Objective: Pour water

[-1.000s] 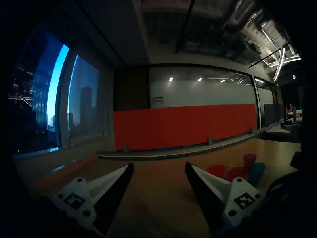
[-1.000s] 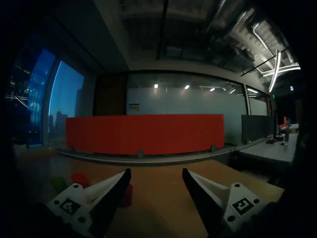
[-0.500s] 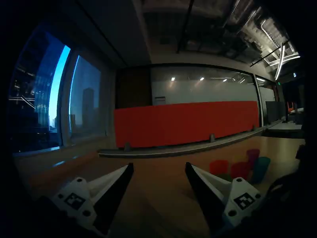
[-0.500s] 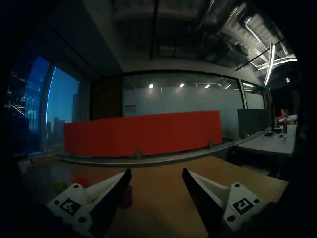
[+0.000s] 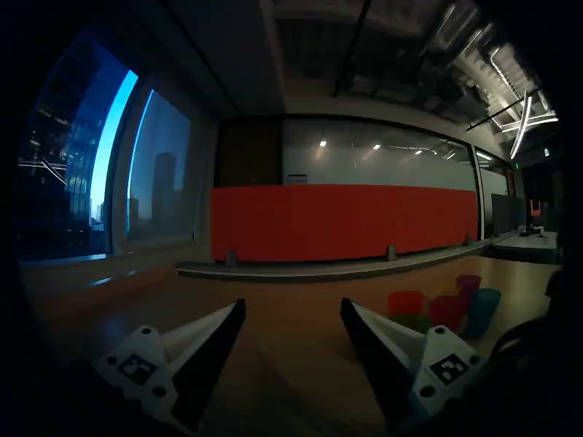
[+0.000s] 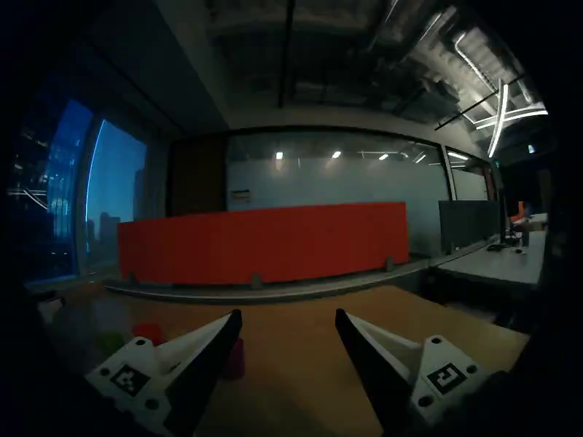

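Wood underneath us: the tabletop (image 5: 291, 349) runs out bare, and both tools hover low over it with nothing in hand. Our left gripper (image 5: 291, 302) has its fingers spread wide, only air between them. Our right gripper (image 6: 287, 313) is the same, jaws apart and gripping nothing. We read that as the ready posture, open so a cup can slide in.

And the cups? In the left gripper view the cluster of cups (image 5: 444, 309), orange, red, purple and teal, stands beyond the finger on that view's right, outside the gap. In the right gripper view a dark red cup (image 6: 235, 357) peeks out just beside the finger on the view's left, with a red cup (image 6: 148, 332) and a green cup (image 6: 111, 341) farther left. So we judge the cups sit between the two tools. Which one holds water we cannot tell in this gloom.
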